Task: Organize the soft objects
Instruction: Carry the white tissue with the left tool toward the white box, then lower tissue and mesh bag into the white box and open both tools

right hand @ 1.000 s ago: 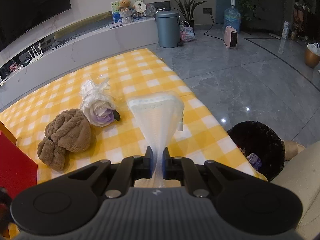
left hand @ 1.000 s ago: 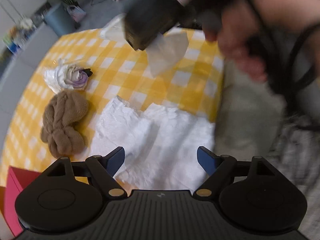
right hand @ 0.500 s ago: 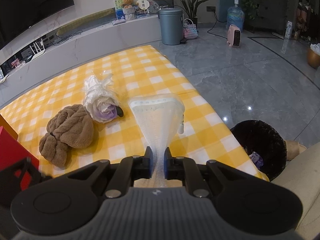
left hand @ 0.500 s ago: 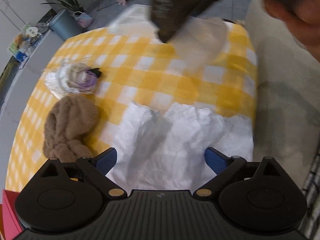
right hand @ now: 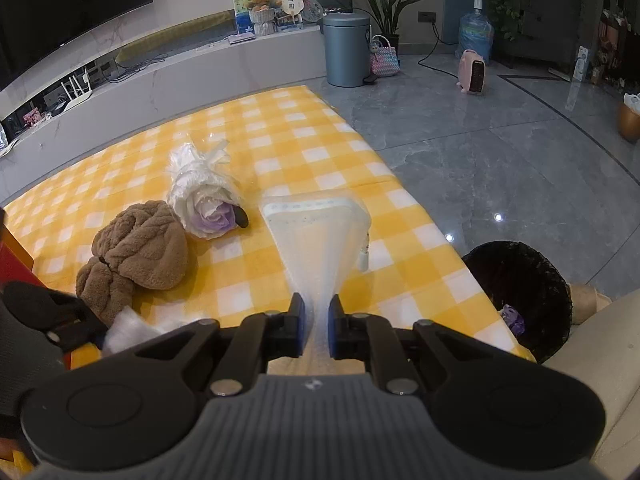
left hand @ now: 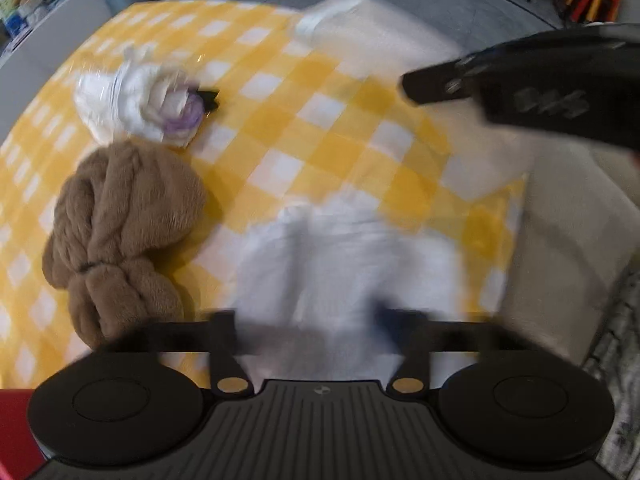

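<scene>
White crumpled cloth [left hand: 344, 264] lies on the near edge of the bench [left hand: 320, 128], directly ahead of and beneath the left hand-held gripper [left hand: 316, 320]. That gripper is the nearer one and points steeply down at it. Its jaws have just been closing with the cloth between them; the view is too blurred to tell whether the pads press yet. Cloth looks thin, wrinkled, limp, with no clear long axis; its folds run away from the camera.

Right hand-held gripper [right hand: 316, 328] is clamped on a clear plastic pouch [right hand: 320, 232], which fans out flat from the jaws, with a white band at its far edge.

Further left: brown plush twisted bundle [left hand: 120, 236], fuzzy and knotted. Just beyond it, a film-wrapped white and purple fabric rose [left hand: 156, 108]. Bench cover is yellow-and-white check.
</scene>
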{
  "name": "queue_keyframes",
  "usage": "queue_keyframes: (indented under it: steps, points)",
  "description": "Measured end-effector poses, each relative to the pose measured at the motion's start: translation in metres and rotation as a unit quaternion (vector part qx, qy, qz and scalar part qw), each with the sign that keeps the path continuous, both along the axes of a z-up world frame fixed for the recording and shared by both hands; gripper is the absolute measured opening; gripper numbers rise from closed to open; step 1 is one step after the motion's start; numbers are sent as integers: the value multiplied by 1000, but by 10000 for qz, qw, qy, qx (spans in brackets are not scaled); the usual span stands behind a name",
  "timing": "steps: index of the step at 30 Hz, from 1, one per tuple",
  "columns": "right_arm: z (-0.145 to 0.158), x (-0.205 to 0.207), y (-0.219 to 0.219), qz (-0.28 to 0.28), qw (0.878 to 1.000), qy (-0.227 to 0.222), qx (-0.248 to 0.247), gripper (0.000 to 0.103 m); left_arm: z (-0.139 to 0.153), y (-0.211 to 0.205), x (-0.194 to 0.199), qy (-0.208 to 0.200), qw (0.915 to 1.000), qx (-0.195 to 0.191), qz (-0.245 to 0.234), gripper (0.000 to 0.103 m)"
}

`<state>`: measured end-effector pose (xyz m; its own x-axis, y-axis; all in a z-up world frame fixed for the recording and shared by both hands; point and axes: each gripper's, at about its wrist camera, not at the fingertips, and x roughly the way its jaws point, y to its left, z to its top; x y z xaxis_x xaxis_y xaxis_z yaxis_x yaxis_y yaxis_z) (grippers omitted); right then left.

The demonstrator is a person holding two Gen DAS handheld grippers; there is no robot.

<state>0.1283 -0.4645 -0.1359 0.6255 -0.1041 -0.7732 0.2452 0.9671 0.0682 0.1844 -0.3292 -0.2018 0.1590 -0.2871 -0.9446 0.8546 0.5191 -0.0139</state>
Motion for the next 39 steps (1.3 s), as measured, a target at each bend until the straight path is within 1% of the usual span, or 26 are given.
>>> queue_keyframes:
  steps: [2,4,8,11,13,17,18,21,24,27,29,32,36,38,39]
  points:
    - [0,0,0,17,10000,-12,-7,11,3,-4,-5,-123,9994,300,114,16]
    - [0,-1,0,45,10000,-26,-18,11,9,-6,-15,-339,9987,380,81,15]
    - [2,-4,1,123,9999,-77,-8,9,36,1,-29,-498,9984,168,188,15]
    - [2,-7,3,234,9997,-74,6,5,63,11,-36,-727,9968,125,296,15]
    - [3,-9,5,287,9995,-92,29,4,87,23,-42,-902,9952,34,376,15]
    - [4,-14,5,327,9993,-99,136,3,140,59,-61,-1261,9888,-429,670,15]
    - [4,-15,7,332,9993,-105,132,3,152,72,-66,-1374,9858,-560,791,16]
    - [7,-19,13,394,9989,-152,184,3,178,116,-79,-1800,9719,-899,1225,16]
    - [15,-28,28,624,9972,-298,279,3,191,164,-82,-1901,9603,-1136,1694,16]
    - [27,-37,51,1105,9926,-406,282,3,191,208,-84,-1951,9498,-1192,2134,16]
    - [39,-43,63,1263,9902,-530,278,2,190,234,-87,-2019,9416,-1234,2395,16]
    - [60,-53,79,1417,9862,-747,426,3,185,271,-87,-1959,9294,-1391,2801,16]
    - [87,-67,114,1815,9756,-1063,632,3,182,317,-90,-2020,9058,-1576,3376,16]
    - [100,-69,139,2040,9694,-1163,717,3,181,335,-90,-2041,8933,-1685,3633,16]
    - [107,-69,153,2178,9658,-1199,732,3,180,342,-90,-2047,8885,-1760,3710,16]
